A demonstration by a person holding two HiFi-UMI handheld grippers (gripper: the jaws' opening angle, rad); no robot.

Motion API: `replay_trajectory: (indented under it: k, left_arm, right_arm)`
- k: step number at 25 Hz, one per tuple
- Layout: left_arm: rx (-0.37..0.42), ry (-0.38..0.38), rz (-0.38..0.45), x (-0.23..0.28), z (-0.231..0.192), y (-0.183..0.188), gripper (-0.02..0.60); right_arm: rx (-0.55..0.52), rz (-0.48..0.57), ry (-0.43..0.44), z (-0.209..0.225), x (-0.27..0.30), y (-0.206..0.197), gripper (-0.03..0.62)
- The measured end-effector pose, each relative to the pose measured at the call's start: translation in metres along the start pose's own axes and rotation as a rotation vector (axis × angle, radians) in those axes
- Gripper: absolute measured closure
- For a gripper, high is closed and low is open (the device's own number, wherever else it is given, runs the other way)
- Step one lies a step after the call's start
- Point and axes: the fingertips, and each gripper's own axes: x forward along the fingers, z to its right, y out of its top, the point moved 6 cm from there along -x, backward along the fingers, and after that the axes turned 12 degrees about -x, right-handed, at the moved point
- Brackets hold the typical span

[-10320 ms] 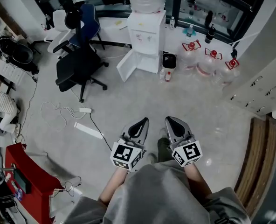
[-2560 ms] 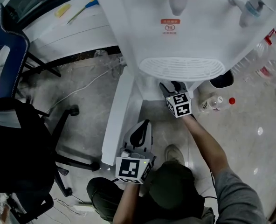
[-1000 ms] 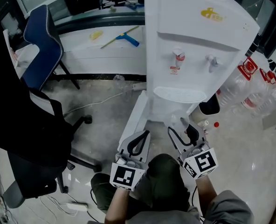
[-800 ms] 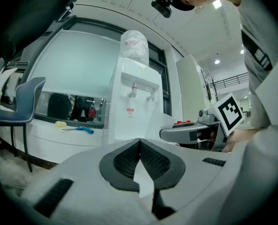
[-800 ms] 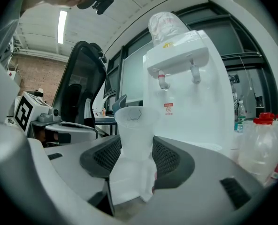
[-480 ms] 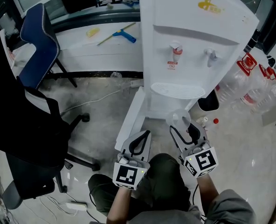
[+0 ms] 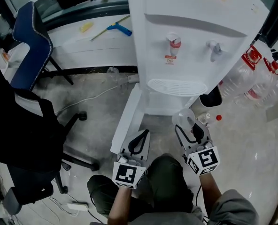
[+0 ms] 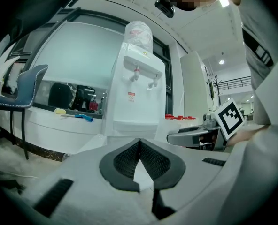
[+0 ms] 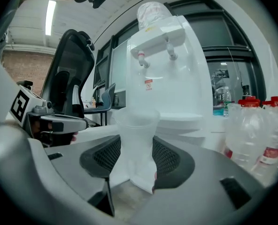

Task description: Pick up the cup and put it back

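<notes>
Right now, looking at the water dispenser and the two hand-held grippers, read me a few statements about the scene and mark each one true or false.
1. The right hand-held gripper grips a clear cup. True.
2. The left hand-held gripper holds a cup as well. False: its jaws are together with nothing between them.
3. The cup stands on the drip tray of the water dispenser. False: it is off the tray, held in front of the dispenser.
4. Bottles with red caps stand beside the dispenser. True.
5. The chair back is red. False: it is blue.
</notes>
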Motion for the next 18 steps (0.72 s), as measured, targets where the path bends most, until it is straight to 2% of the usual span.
replay_trajectory:
  k: [10, 14, 18]
  left_arm:
    - [-0.023, -0.045, -0.059, 0.03, 0.0, -0.033, 0.572]
    - [-0.048, -0.036, -0.072, 0.041, -0.005, -0.048, 0.572]
    - [-0.006, -0.045, -0.066, 0.05, -0.011, -0.061, 0.572]
  right_arm:
    - [0.063, -0.082, -0.113, 0.025, 0.045, -0.085, 0.379]
    - [0.07, -0.115, -0.148, 0.031, 0.068, -0.115, 0.379]
    - [0.081, -0.145, -0.199, 0.039, 0.087, -0.146, 0.379]
